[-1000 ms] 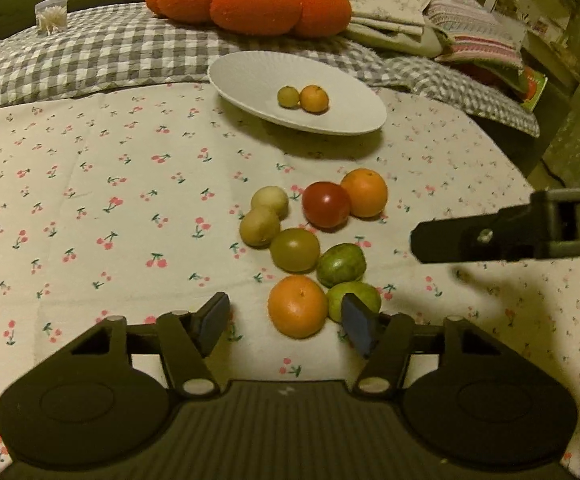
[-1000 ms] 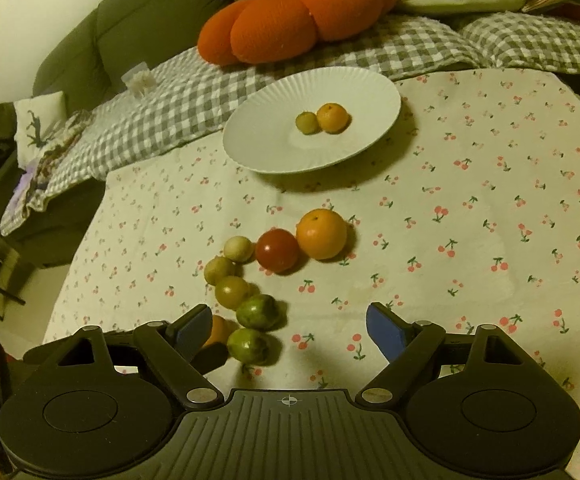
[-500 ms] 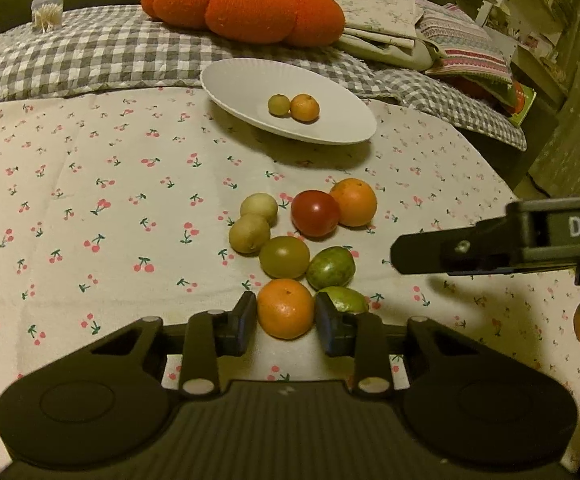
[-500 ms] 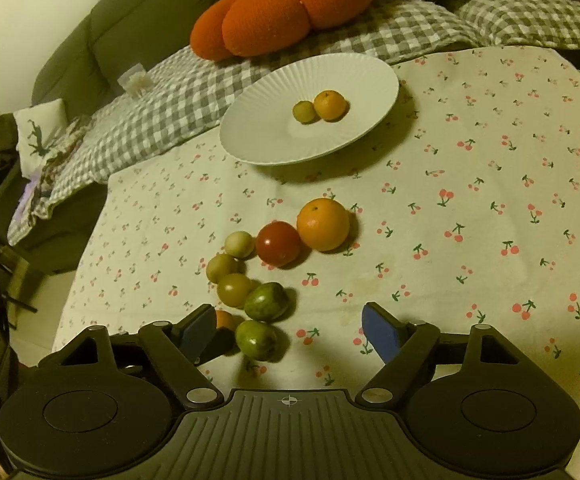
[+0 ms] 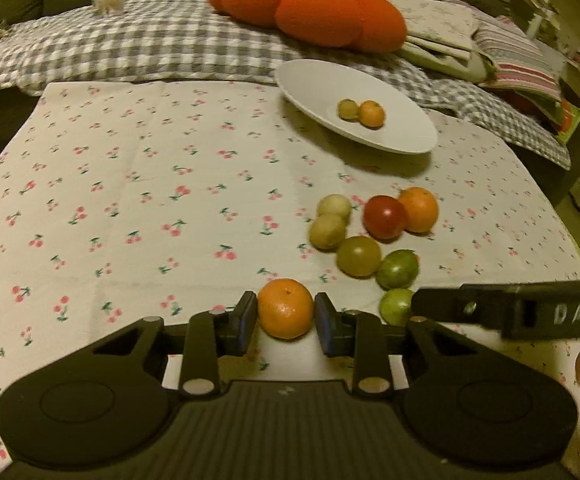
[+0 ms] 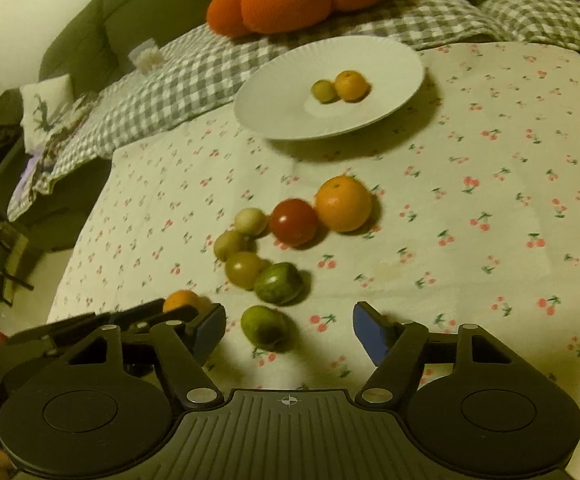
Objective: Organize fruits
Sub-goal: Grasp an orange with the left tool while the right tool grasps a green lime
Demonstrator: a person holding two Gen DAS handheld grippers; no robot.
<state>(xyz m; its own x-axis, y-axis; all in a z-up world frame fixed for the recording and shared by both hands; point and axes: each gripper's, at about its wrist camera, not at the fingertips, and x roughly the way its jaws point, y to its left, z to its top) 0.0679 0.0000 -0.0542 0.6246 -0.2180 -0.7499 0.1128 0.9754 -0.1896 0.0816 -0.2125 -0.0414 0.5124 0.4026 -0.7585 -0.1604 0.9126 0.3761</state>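
My left gripper (image 5: 285, 318) is shut on an orange (image 5: 285, 308) and holds it to the left of the fruit pile; that orange also shows in the right wrist view (image 6: 181, 301). My right gripper (image 6: 289, 330) is open, with a green fruit (image 6: 263, 327) between its fingers, untouched. Several fruits lie on the cherry-print cloth: a red tomato (image 6: 294, 222), a second orange (image 6: 344, 203), green and yellowish fruits (image 6: 278, 283). A white plate (image 6: 273, 116) at the back holds a small orange (image 6: 352, 85) and a small green fruit (image 6: 324, 91).
An orange pumpkin cushion (image 5: 310, 10) and folded cloths lie on the checked blanket (image 5: 129, 48) behind the table. The table edge drops off at the left in the right wrist view (image 6: 69, 276). The right gripper's finger (image 5: 510, 312) crosses the left wrist view.
My left gripper has closed on the near orange and carried it left, away from the pile. My right gripper has moved down toward the near green fruit, still open.
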